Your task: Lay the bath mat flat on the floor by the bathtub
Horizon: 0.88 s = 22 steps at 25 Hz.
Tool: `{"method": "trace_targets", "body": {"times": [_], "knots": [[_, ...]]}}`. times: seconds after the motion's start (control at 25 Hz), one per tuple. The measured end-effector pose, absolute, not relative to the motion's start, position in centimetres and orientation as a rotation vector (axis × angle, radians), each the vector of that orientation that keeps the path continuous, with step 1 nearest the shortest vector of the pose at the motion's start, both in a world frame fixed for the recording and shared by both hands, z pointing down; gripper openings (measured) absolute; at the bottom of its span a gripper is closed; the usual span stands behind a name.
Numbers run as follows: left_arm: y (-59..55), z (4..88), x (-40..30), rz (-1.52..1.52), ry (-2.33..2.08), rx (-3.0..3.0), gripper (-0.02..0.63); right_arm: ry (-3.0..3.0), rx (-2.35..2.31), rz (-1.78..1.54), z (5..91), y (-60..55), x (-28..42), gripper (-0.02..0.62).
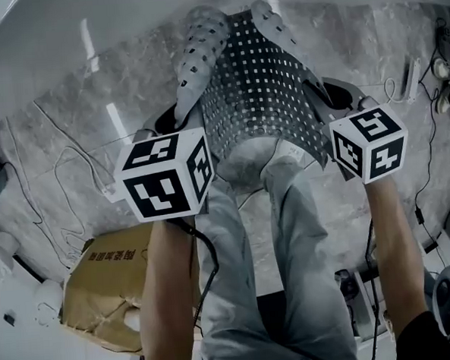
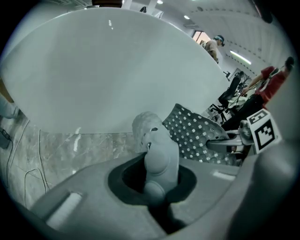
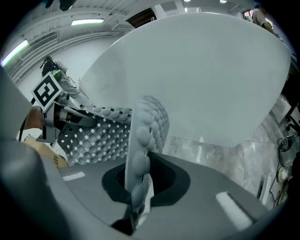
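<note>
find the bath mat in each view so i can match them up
Head view: bath mat at top centre, held up between the two grippers.
Left gripper view: centre, a bunched edge pinched in the left tongs; the dotted sheet spreads right.
Right gripper view: centre, an edge pinched in the right tongs; the sheet spreads left.
Shared landmark: the white bathtub behind the mat.

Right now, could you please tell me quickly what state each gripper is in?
Left gripper: closed, holding one edge of the bath mat.
Right gripper: closed, holding the opposite edge of the bath mat.
</note>
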<state>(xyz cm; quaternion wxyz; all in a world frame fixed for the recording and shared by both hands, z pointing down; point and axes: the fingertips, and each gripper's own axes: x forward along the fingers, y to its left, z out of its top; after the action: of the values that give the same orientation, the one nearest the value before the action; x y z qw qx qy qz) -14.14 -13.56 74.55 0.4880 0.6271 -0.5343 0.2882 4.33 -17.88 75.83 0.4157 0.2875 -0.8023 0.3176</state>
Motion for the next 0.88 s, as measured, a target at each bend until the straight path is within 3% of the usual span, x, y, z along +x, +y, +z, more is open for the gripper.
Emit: {"method": "trace_targets", "body": {"times": [0.88], "knots": [[-14.4,83.8,-17.3,0.785,-1.322,1.496,0.021,-1.996,0.595,0.698,84.1,-21.3,1.9,0.023]]}}
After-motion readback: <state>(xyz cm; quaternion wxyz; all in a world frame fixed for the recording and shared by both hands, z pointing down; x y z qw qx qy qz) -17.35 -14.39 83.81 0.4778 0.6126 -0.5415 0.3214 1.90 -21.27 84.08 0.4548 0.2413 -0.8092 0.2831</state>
